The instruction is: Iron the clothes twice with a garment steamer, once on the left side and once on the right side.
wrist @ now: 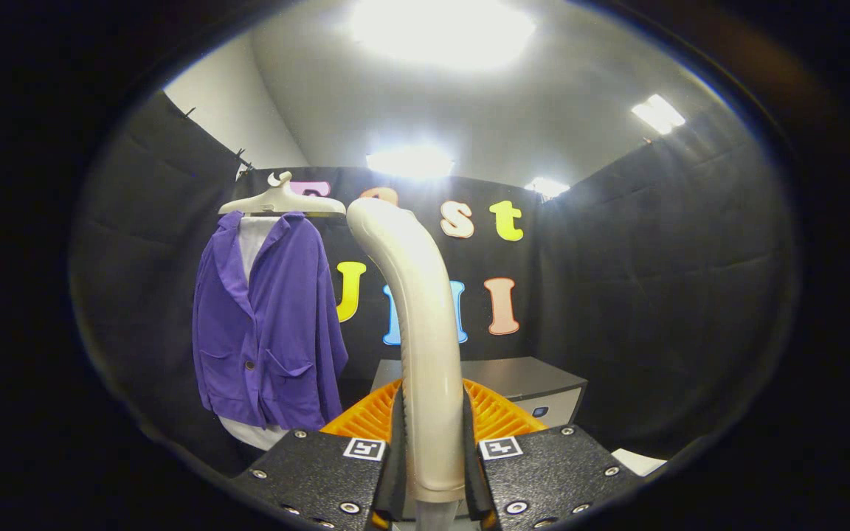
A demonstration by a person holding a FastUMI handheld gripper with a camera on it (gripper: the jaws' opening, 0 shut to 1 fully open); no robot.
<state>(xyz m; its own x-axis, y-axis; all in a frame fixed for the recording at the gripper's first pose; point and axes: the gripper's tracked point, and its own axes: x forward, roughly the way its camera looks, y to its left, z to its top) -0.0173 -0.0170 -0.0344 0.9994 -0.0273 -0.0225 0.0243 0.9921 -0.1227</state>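
A grey cabinet stands beyond the fingers, against the black cloth wall, with a small dark button on its front face. Low and just right of the fingers, a white sheet lies flat. High above, bright ceiling lights glare from the white ceiling, one long lamp off to the right.

Claw tight around steamer handle

A cream-white steamer handle stands before a purple jacket worn over a white garment, hung from a pale cream hanger. The cabinet is grey.
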